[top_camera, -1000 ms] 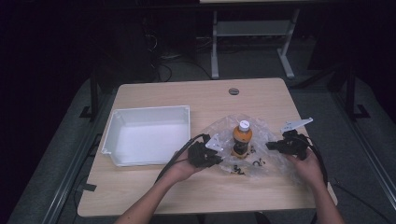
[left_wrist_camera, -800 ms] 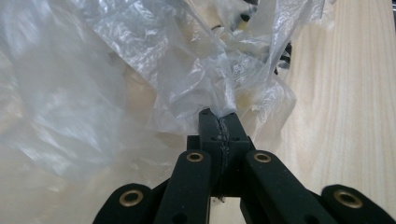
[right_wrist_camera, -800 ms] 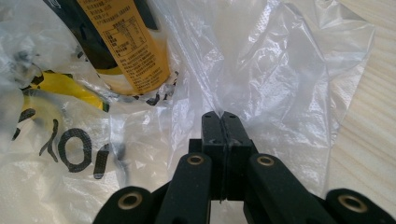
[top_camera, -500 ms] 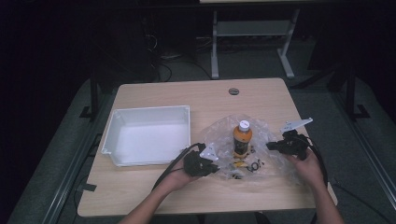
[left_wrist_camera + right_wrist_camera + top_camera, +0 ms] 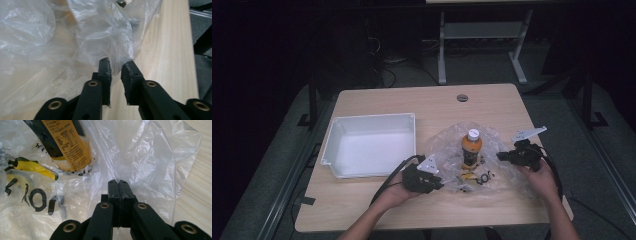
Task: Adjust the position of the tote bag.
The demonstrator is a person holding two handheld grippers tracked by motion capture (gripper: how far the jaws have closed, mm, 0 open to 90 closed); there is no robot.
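I am working at a wooden table [image 5: 377,200] with a handheld gripper in each hand. A crumpled clear plastic bag [image 5: 447,145] lies right of the table's middle, and an orange bottle [image 5: 471,150] with a white cap stands upright on or in it, with some small dark and yellow items [image 5: 472,177] just in front of the bottle; I cannot tell what they are. A white tray [image 5: 369,145] sits empty to the left of the bag, close to it but apart. My right gripper [image 5: 118,182] has its jaws pressed tight together on a fold of the bag at its right edge, pinning the film. My left gripper [image 5: 116,66] is at the bag's left near corner; its jaws have just been opening and now stand a narrow gap apart, with a flap of film hanging just ahead of the tips, not clamped between them. I judge that I am in the middle of handling the bag, with one side held and the other side let go or about to be regripped. The next move, as I read it, calls for easing the left jaws forward around that loose flap and closing on a single layer, without dragging the bag and tipping the bottle.
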